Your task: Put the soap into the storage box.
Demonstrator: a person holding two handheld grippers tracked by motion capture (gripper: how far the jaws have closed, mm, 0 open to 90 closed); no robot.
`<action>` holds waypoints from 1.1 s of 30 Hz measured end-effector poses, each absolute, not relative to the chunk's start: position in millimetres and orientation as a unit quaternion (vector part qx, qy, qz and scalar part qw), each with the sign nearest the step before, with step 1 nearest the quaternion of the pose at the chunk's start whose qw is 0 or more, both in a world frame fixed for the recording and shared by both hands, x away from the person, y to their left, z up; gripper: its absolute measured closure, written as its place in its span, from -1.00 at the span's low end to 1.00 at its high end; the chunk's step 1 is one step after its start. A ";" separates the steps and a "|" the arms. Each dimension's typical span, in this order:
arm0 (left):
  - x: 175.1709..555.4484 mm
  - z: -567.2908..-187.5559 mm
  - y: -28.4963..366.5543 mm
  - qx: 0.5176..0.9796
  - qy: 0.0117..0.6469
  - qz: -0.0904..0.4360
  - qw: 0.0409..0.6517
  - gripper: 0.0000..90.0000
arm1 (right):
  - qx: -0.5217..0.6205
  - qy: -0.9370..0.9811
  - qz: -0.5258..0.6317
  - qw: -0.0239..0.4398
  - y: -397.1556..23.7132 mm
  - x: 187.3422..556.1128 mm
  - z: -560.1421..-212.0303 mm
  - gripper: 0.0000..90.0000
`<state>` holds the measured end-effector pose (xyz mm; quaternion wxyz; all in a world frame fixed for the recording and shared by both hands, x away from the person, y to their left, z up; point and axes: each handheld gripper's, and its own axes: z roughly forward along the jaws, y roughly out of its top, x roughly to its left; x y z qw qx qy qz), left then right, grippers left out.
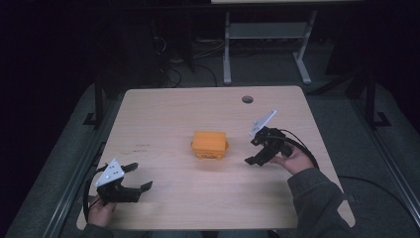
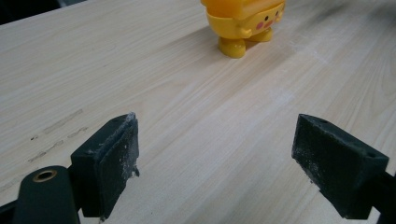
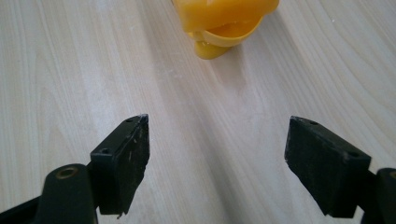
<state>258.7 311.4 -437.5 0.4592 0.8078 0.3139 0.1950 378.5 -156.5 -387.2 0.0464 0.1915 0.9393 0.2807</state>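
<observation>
Toy: a small yellow-orange toy figure [image 1: 210, 144] stands near the middle of the counter [image 1: 163, 114], on stubby feet, with a flat boxy top.
Left claw: the left claw [image 1: 137, 177] sits at about 7 o'clock on the counter, jaws spread wide with nothing between them; in the left gripper view its pads [image 2: 112, 161] frame bare wood.
Right claw: the right claw [image 1: 253, 151] hovers at about 3 o'clock from the toy, jaws likewise parted and empty.
Toy to left claw: well apart, the toy at roughly 1 o'clock from it.
Toy to right claw: near, not touching; in the right gripper view the toy [image 3: 224, 23] lies ahead at 12 o'clock.
Handling: likely light, hard, hollow plastic, smooth and somewhat slippery, prone to tipping on small feet.
Hold: probably across the flat sides of the body, low enough to avoid toppling it.
</observation>
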 end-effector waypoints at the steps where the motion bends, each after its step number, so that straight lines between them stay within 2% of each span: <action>1: 258.7 -437.6 311.5 0.808 0.314 0.195 0.459 -0.68 | 0.198 0.938 0.283 0.042 -159.3 375.9 -388.6 -0.52; 33: 258.7 -439.4 309.5 0.810 0.315 0.193 0.455 -0.68 | 0.241 0.926 0.288 0.049 -207.0 330.0 -408.4 -0.51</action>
